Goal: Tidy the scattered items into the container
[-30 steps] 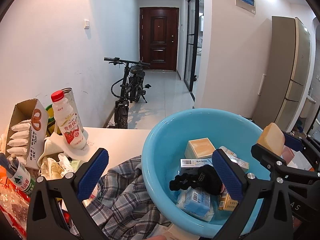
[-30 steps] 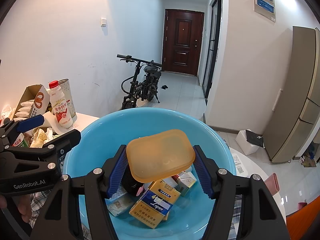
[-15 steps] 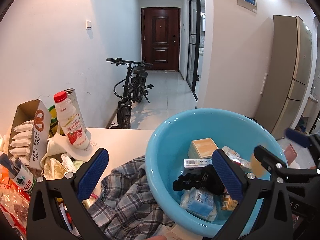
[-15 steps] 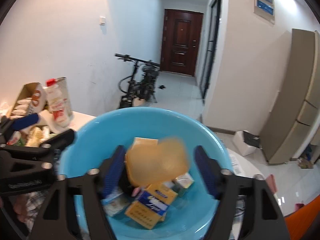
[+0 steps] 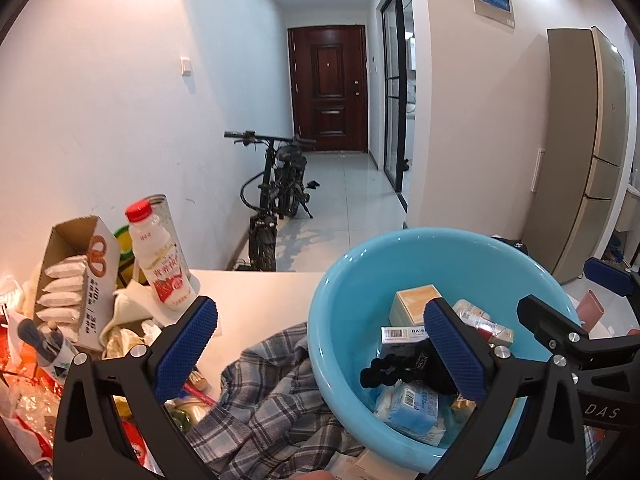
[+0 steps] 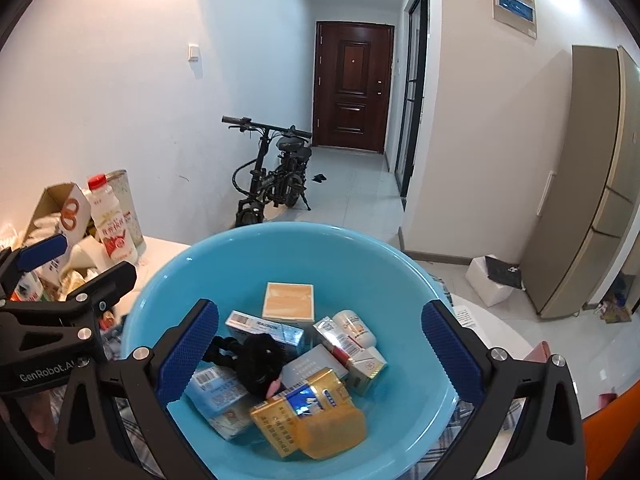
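White tabletop [image 5: 256,292] fills the lower half of the left wrist view, with a hallway, a brown door and a parked bicycle [image 5: 276,200] behind. Blue basin [image 5: 348,280] sits at right on the table and already holds several small boxes and a black bundle; partial fill, judged well under way. Left of the basin, not yet tidied: a plaid cloth [image 5: 272,392] lying against the basin wall, a milk bottle [image 5: 160,256] with a red cap standing upright, an open cardboard carton [image 5: 76,276] of white sachets, crumpled tissue and red wrappers at the lower left. Left gripper [image 5: 320,348] hovers with jaws spread wide, 1 pad over the cloth side and 1 over the basin, nothing between them, touching nothing I can see. In the right wrist view the same basin [image 6: 168,280] sits directly below the right gripper [image 6: 320,348]. Its jaws have just been opening and stand fully apart, released and empty. An orange translucent soap-dish-like piece [image 6: 332,428] lies inside the basin at the near edge, on a gold cigarette pack [image 6: 296,404], clear of both pads. Judgement: 1 more item is deposited; the clutter at left is the remaining work.
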Tool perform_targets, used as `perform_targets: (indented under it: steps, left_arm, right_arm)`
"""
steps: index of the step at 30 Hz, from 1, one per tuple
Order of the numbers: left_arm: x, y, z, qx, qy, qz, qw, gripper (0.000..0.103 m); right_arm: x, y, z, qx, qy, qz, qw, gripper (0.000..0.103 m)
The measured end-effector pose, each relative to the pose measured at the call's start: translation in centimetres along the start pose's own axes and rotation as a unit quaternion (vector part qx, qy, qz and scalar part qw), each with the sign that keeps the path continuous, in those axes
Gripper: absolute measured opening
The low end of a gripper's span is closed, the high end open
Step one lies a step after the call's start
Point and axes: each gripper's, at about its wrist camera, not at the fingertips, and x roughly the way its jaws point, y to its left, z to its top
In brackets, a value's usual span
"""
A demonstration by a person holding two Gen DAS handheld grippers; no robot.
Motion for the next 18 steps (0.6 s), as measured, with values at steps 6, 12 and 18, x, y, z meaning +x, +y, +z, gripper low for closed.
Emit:
perform_targets:
  steps: [6, 12, 18]
  left_arm:
    - [-1.9, 0.2, 0.6, 0.006, -0.02, 0.008, 0.9998, 0.103]
    - [-6.3, 1.1, 0.6, 0.013, -0.039, 0.011, 0.9991, 0.103]
    - [-12.9, 2.3, -0.4, 0.003, -0.084, 0.002, 0.9964, 0.103]
  right_arm:
    - [-1.7, 0.7, 0.6, -0.003, -0.014, -0.01, 1.0, 0.103]
    - [-5.8, 1.9, 0.6, -0.001, -0.035, -0.013, 0.999, 0.103]
    - [-13.1, 3.8, -0.2, -0.011, -0.075, -0.024, 0.997, 0.103]
